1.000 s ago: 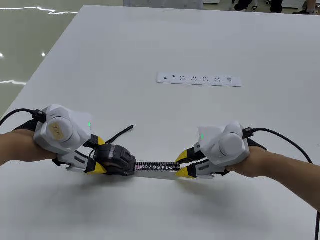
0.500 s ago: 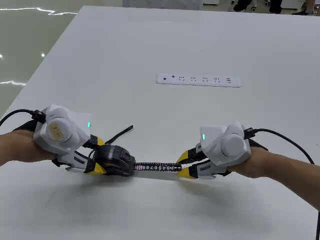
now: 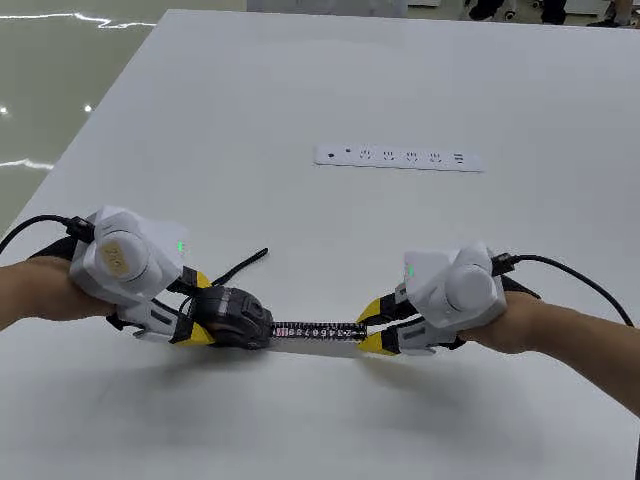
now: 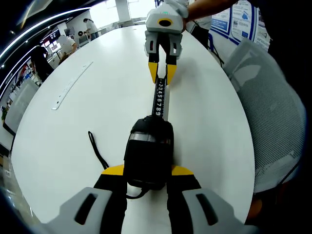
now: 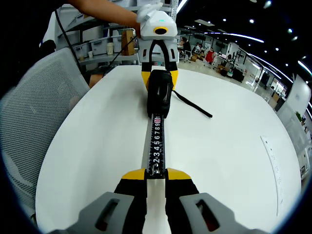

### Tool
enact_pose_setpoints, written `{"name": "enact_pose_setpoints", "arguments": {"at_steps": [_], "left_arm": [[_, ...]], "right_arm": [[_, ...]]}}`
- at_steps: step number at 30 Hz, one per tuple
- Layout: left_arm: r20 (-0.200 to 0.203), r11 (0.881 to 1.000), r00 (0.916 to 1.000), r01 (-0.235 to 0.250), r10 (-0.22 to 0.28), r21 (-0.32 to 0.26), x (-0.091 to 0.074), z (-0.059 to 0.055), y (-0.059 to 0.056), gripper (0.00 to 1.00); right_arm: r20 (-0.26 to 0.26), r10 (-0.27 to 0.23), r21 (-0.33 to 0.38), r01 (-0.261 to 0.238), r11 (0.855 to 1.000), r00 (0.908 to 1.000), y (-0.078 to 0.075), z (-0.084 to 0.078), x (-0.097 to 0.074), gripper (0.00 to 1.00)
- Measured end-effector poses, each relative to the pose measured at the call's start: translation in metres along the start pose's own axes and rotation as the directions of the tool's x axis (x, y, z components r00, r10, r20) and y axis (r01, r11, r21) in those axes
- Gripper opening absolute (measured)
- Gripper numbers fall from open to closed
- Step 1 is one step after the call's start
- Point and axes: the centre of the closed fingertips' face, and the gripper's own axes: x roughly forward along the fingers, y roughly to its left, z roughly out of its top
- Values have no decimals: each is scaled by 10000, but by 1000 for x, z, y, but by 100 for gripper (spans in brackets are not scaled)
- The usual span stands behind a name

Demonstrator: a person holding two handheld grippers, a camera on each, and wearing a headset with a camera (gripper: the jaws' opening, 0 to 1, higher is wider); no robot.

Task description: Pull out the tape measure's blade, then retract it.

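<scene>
A black tape measure case [image 3: 232, 317] lies on the white table, with my left gripper [image 3: 200, 310] shut on it; its case [image 4: 148, 148] sits between the yellow-tipped jaws in the left gripper view. The numbered blade [image 3: 315, 328] runs out to the right. My right gripper [image 3: 372, 328] is shut on the blade's end [image 5: 156, 168], low over the table. In the right gripper view the blade [image 5: 157, 141] leads straight back to the case [image 5: 160, 92]. A black wrist strap [image 3: 240, 266] trails from the case.
A white power strip [image 3: 398, 158] lies flat farther back on the table [image 3: 300, 90]. A mesh chair [image 4: 268, 112] stands beside the table's edge. Cables [image 3: 570, 275] run from both grippers.
My right gripper has slid a little to the right, drawing out slightly more blade. The left gripper and the case have stayed put.
</scene>
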Motion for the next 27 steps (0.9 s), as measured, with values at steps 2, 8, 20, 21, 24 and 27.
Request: {"name": "enact_pose_setpoints", "arguments": {"at_steps": [2, 8, 20, 21, 24, 27], "left_arm": [[-10, 10000, 10000, 10, -10, 11, 0, 0, 0, 26], [-10, 10000, 10000, -7, 7, 16, 1, -1, 1, 26], [31, 10000, 10000, -46, 46, 8, 0, 1, 0, 26], [34, 10000, 10000, -46, 46, 6, 0, 1, 0, 26], [40, 10000, 10000, -40, 40, 6, 0, 2, -1, 26], [53, 10000, 10000, -35, 35, -2, 0, 1, 0, 26]], "right_arm": [[-2, -4, -5, 4, 10000, 10000, 1, 0, 0, 12], [-8, -6, -28, 6, 10000, 10000, 2, 1, -1, 12], [-49, -27, -62, 27, 10000, 10000, 1, -2, -4, 12], [-57, -26, -57, 26, 10000, 10000, 1, -3, -3, 12], [-70, -33, -25, 32, 10000, 10000, 2, -3, -4, 12], [-79, -34, -8, 34, 10000, 10000, 2, -4, -5, 12]]}}
